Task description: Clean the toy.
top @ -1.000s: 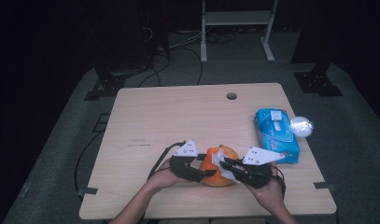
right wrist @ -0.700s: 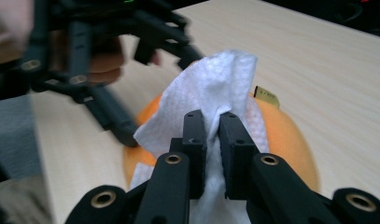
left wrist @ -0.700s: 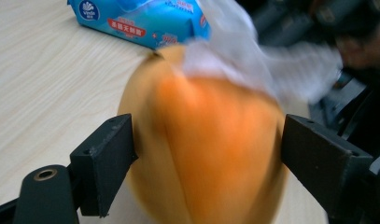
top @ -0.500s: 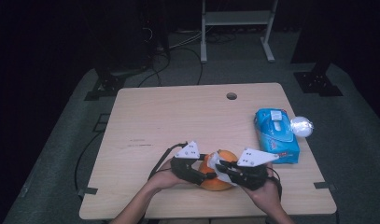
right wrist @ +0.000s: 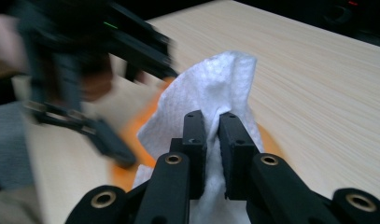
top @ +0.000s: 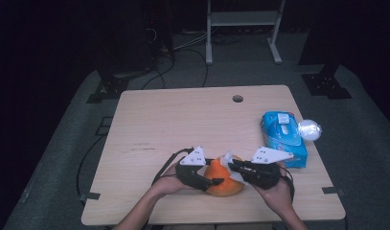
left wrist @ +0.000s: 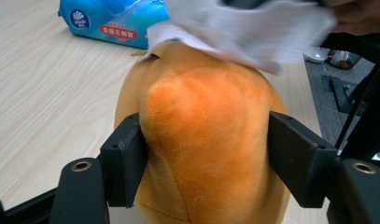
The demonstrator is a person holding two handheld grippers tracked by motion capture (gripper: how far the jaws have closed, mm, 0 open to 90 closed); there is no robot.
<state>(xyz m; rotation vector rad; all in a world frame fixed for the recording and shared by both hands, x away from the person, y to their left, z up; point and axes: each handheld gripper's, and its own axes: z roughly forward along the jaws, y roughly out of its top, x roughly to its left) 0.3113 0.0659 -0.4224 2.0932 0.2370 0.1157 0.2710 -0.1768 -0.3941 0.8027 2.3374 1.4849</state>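
The person is working at the near edge of the wooden table [top: 183, 120], wiping an orange plush toy [top: 224, 181] that is sitting between the two hands. The left gripper [left wrist: 206, 158] is clamping the toy across its rounded body, one pad pressing into each flank, after its jaws have just been opening slightly around the soft bulk; the toy is remaining between them. The right gripper [right wrist: 212, 140] is pinching a white wet wipe [right wrist: 211, 88] tightly, the jaws nearly closed on a fold of it. In the left gripper view the wipe [left wrist: 243, 28] is lying across the top of the toy, on the far side from the left jaws, so the right hand is the nearer one for the wiping stroke. A blue pack of wipes [top: 283, 136] is lying well apart to the right, with a crumpled white wad [top: 309, 129] just beside it.
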